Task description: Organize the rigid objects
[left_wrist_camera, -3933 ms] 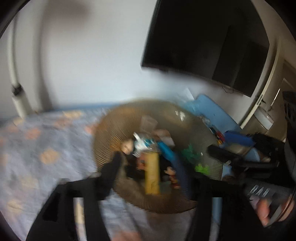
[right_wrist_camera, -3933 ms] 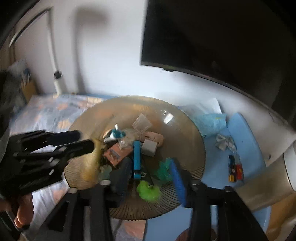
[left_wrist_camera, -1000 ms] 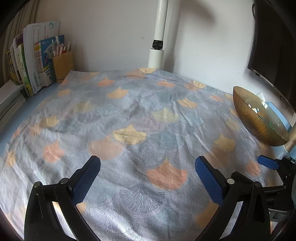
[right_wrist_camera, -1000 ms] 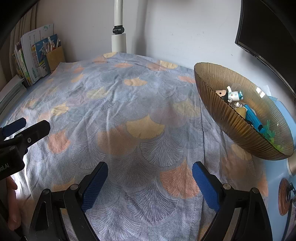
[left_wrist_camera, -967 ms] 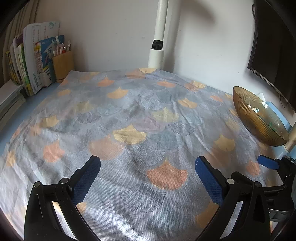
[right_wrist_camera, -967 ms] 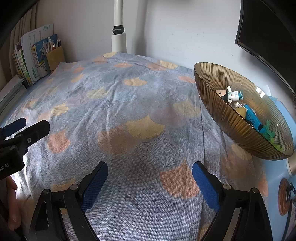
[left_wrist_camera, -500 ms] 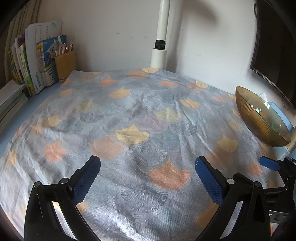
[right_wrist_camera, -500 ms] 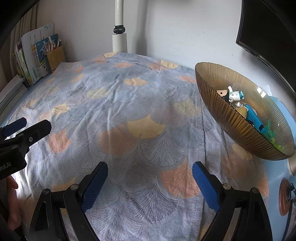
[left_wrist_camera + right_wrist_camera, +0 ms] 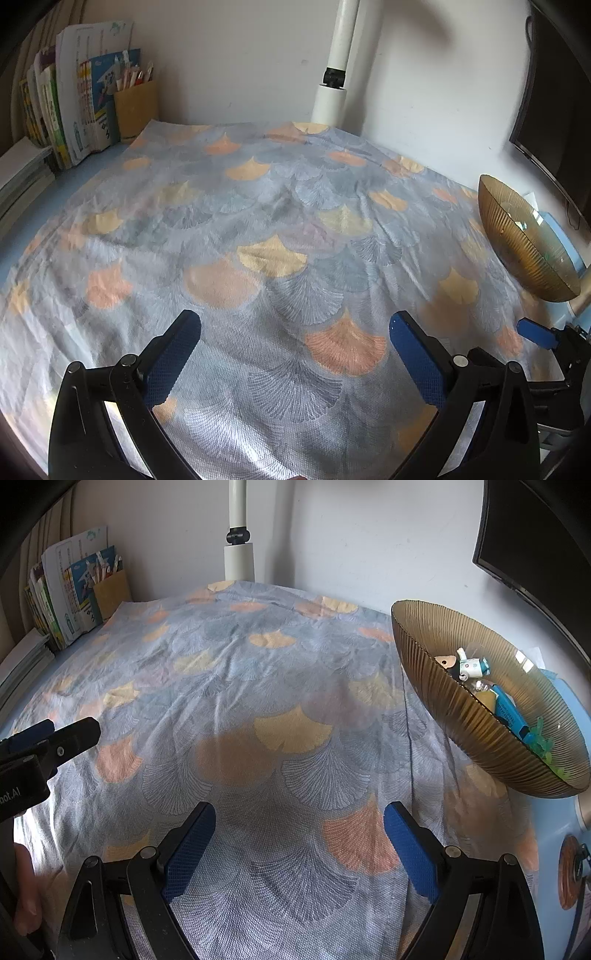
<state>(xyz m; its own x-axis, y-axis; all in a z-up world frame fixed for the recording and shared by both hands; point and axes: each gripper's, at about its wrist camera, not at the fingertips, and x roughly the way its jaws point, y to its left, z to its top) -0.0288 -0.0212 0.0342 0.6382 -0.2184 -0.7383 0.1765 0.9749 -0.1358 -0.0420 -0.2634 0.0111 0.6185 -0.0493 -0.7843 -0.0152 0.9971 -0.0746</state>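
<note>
Cloth (image 9: 258, 701) mid/near open, free passage. Obstacles: bowl (image 9: 461, 716) right, pole (image 9: 239, 559) far, books (image 9: 70, 598) far left.

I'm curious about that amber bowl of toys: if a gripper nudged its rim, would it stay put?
Probably not. The bowl has a rounded underside and sits on loose cloth, so it may rock or slide. It looks like ribbed glass, likely heavy and breakable. The toys could shift.

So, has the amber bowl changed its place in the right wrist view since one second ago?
No. The amber bowl sits at the same spot at the right edge of the patterned cloth, and the white pole is unshifted too.
</note>
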